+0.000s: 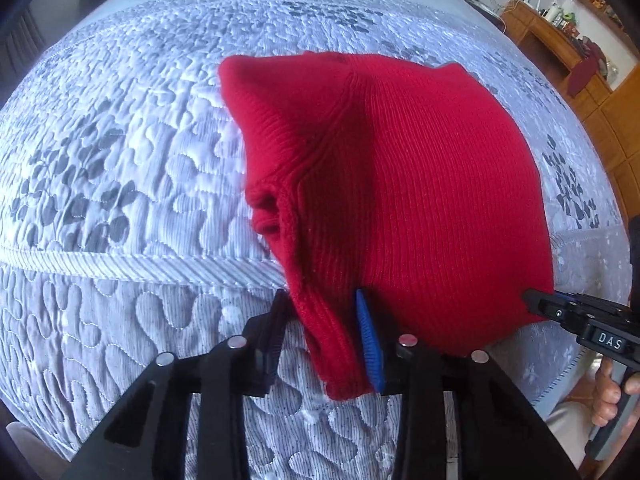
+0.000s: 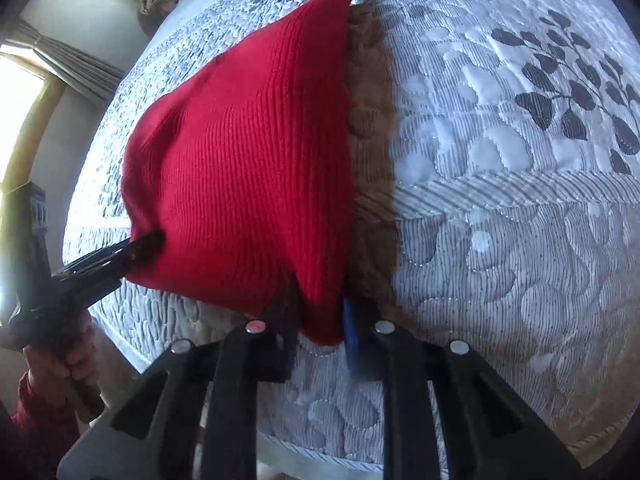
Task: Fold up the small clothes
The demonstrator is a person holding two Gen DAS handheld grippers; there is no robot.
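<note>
**Red knit garment held up by both tools over the quilted bed**

Left wrist view: the left tool [image 1: 326,332] is closed on a lower corner of the red knit garment [image 1: 400,184], a bunched strip of ribbed fabric pinched between the black finger on one side and the blue ridged pad [image 1: 370,344] on the other. The garment spreads upward and to the right from that grip, lifted above the bed [image 1: 120,160], which is covered by a white quilted spread with grey leaf prints. At the lower right edge of the garment the right tool [image 1: 534,303] reaches in from the side, its tip touching the fabric's far corner. A wooden cabinet [image 1: 560,44] with small items on it stands beyond the bed at upper right.

Right wrist view: the right tool [image 2: 320,320] is shut on the garment's [image 2: 248,152] lower corner, fabric gripped between its dark finger and blue pad [image 2: 350,332]. The garment rises to a point near the top of the frame and casts a brownish shadow on the bed [image 2: 520,240] just beside it. At left, the left tool [image 2: 148,242] clamps the opposite corner, held by a hand [image 2: 60,356]. A curtained window [image 2: 24,92] glows at far left.
</note>
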